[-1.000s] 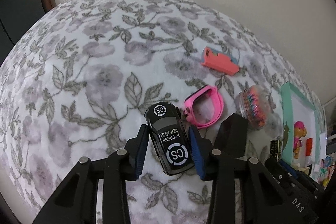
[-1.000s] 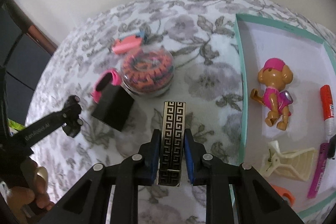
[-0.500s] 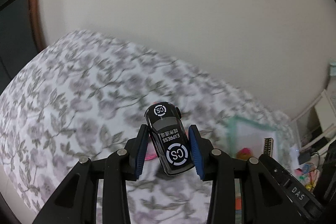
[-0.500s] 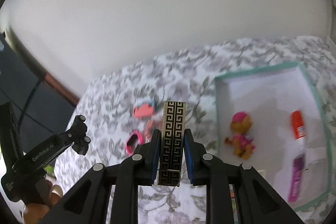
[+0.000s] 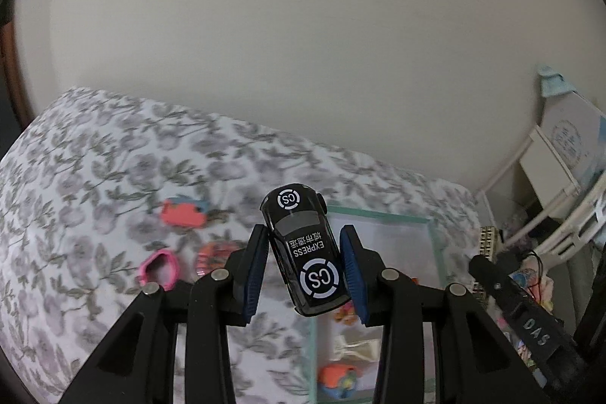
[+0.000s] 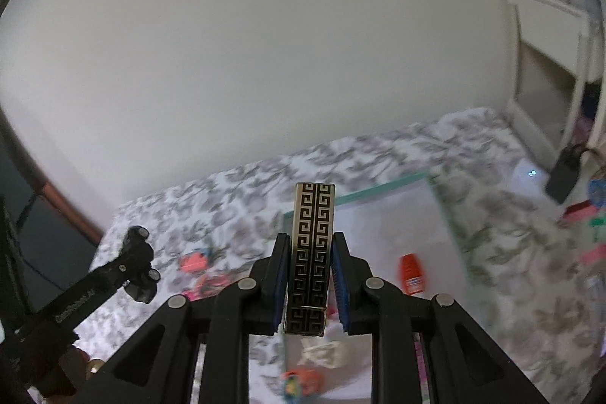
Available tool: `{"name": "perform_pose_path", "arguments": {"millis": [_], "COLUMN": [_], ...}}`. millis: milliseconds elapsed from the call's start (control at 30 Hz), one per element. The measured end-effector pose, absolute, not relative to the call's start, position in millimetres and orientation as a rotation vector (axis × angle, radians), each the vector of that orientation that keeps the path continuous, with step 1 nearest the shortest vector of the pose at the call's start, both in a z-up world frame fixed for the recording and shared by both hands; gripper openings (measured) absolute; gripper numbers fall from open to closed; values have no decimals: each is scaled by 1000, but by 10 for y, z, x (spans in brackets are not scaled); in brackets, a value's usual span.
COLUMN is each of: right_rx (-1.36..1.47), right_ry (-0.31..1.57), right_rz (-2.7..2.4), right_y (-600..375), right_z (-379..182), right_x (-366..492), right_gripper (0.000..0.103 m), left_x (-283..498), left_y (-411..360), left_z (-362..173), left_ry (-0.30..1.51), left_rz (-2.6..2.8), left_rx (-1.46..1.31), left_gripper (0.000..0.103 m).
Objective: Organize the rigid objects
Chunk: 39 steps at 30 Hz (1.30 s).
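My left gripper is shut on a black toy car marked CS EXPRESS, held high above the floral bed. My right gripper is shut on a black and gold patterned box, also held in the air. Below both lies the teal-rimmed white tray, also in the right wrist view, with a cream clip, an orange toy and a red-capped marker inside. The right gripper's box end shows in the left wrist view.
On the floral blanket left of the tray lie a pink watch, a coral clip and a round jar of orange hair ties. A white wall stands behind the bed. White furniture is at the right.
Both grippers have risen from the blanket with the car and the box and swung right, over the tray. The views now tilt up toward the wall.
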State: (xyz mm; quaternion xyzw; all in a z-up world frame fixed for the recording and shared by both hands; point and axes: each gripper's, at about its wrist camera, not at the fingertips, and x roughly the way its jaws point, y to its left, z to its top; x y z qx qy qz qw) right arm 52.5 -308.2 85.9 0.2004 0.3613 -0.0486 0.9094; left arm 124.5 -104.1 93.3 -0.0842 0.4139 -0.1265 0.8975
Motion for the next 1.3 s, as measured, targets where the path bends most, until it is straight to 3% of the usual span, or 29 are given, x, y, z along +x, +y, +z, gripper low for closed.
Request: {"name": "perform_pose_path", "arguments": {"millis": [567, 900, 1300], "right_rx": [316, 307, 336], "right_ry": [782, 909, 1015], "right_rz": [-230, -258, -254], "right_y": [-3427, -3550, -3602], "right_z": [688, 198, -178], "right_x": [659, 830, 873], "right_gripper": [23, 23, 23], "left_x": [1461, 1535, 1517], "left_y": [-1851, -2050, -2141], "left_z": [523, 36, -194], "left_ry": [939, 1047, 1111], "left_rz": [-390, -443, -461], "left_rx": [-137, -109, -72], "left_gripper": [40, 40, 40]}}
